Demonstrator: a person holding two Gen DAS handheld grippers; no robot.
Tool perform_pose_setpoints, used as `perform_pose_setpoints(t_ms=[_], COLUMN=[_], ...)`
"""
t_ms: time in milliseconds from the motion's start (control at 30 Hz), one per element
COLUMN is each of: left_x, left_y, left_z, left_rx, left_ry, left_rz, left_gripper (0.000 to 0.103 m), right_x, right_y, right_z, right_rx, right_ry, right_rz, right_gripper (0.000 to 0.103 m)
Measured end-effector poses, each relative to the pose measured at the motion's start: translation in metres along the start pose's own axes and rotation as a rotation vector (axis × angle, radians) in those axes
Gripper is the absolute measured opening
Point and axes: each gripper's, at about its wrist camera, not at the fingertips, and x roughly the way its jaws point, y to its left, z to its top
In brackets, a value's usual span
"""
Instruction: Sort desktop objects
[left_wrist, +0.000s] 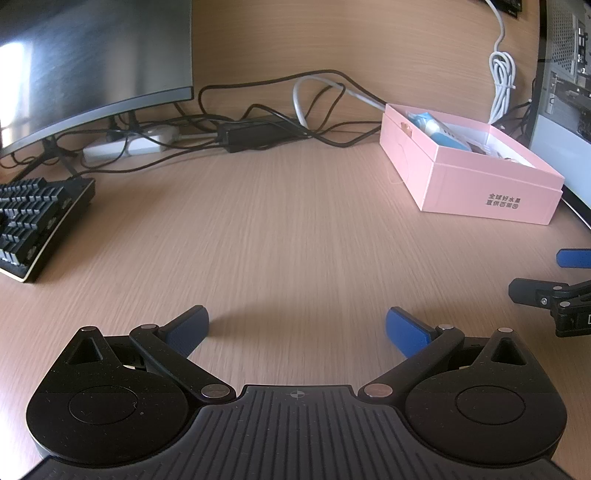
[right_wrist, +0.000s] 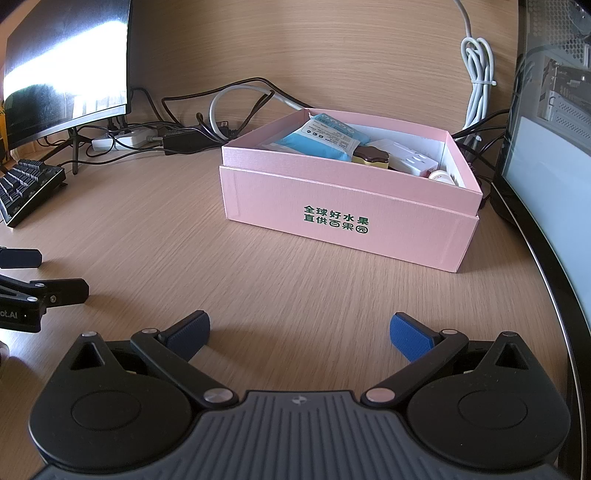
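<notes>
A pink box (right_wrist: 343, 218) with green print stands on the wooden desk, straight ahead in the right wrist view and at the right in the left wrist view (left_wrist: 476, 184). Inside it lie a blue packet (right_wrist: 325, 138), a brown and yellow piece (right_wrist: 371, 157), a white plug block (right_wrist: 410, 158) and a small white round thing (right_wrist: 441, 176). My right gripper (right_wrist: 300, 334) is open over bare desk, short of the box, holding nothing. My left gripper (left_wrist: 297, 330) is open too, over bare desk further left, with nothing between its blue pads.
A black keyboard (left_wrist: 33, 221) lies at the left under a curved monitor (left_wrist: 85, 62). Black cables, a power brick (left_wrist: 255, 134) and a white power strip (left_wrist: 125, 146) crowd the back edge. A second monitor (right_wrist: 546, 166) stands at the right. A white coiled cable (right_wrist: 478, 74) hangs on the wall.
</notes>
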Motion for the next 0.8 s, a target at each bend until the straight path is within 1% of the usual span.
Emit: perform_pose_setpoints(t_ms=[800], left_x=[-0.0013], left_y=[-0.0014], left_z=[-0.0001], left_rx=[0.013], left_ry=[0.014], left_rz=[-0.013], left_gripper=[0.103], right_x=[0.0], right_y=[-0.0001], right_z=[0.0002], right_rx=[0.0], right_ry=[0.0], right_rz=[0.0], right_gripper=[0.103])
